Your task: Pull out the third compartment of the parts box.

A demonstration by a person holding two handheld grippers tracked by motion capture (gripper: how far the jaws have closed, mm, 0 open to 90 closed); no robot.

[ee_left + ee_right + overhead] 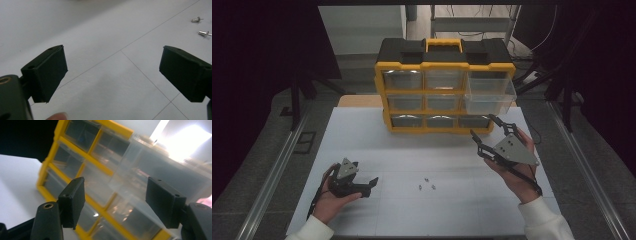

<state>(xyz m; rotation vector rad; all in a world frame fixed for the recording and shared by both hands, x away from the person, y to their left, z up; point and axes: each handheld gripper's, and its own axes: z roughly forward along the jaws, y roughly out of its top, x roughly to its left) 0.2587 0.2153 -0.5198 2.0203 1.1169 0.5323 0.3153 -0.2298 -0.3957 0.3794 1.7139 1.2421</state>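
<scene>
Drawer Overhang and Loose Fasteners: Hazards at This Stage

Drawer (490, 95) position: the clear plastic drawer at the right of the organiser (444, 85) stands pulled well out of its slot, overhanging the bench (362, 145). The right hand-held gripper (488, 132) hovers just in front of and below it, jaws released and wide, nothing between them. In the right gripper view the drawer (160, 170) lies ahead of the pads, apart from them.

Hazards, as judged:
- An upward nudge from the right hand-held gripper could tip the extended drawer or pull it fully out of its guide; little of it appears to remain in the slot.
- A hard push on one corner could skew the drawer and jam it, or slide the whole organiser backward.
- The three small metal fasteners (427, 184) lie loose on the bench between the two hands. A sweeping sleeve or trailing cable could scatter them.
- Their small size makes a slipped pinch likely.

The left hand-held gripper (362, 186) rests low on the bench, released and empty, near the fasteners (201, 26).

Appearance: the drawer is transparent, box-shaped and seemingly empty. The organiser has a yellow frame, a black top and a yellow handle (443, 45).
</scene>
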